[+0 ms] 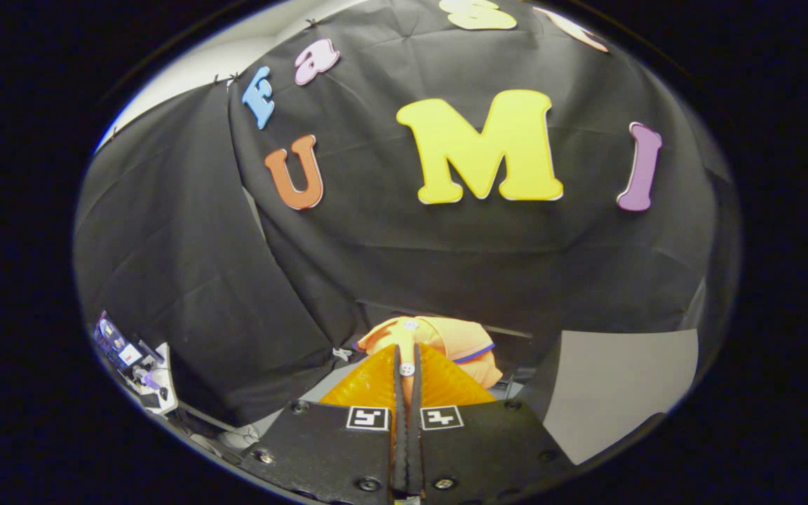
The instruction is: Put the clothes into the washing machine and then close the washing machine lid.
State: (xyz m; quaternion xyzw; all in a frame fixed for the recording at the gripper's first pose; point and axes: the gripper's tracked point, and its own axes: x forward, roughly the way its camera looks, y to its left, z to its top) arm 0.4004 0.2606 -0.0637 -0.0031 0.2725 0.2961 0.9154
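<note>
An orange garment [446,337] with a dark-trimmed collar and white buttons lies bunched right at the tips of the gripper [407,365], whose jaws stand nearly together with a strip of the fabric between them, blocking the way straight ahead. Beyond it the black cloth wall [446,259] hangs close, closing off the far side and the left (its folds fall to the surface there). To the right of the fingers a bare pale stretch of bench [621,379] lies open, offering room to pass. Well off to the left, a small cluster of clutter [134,361] sits by the cloth's foot, narrowing that side.
</note>
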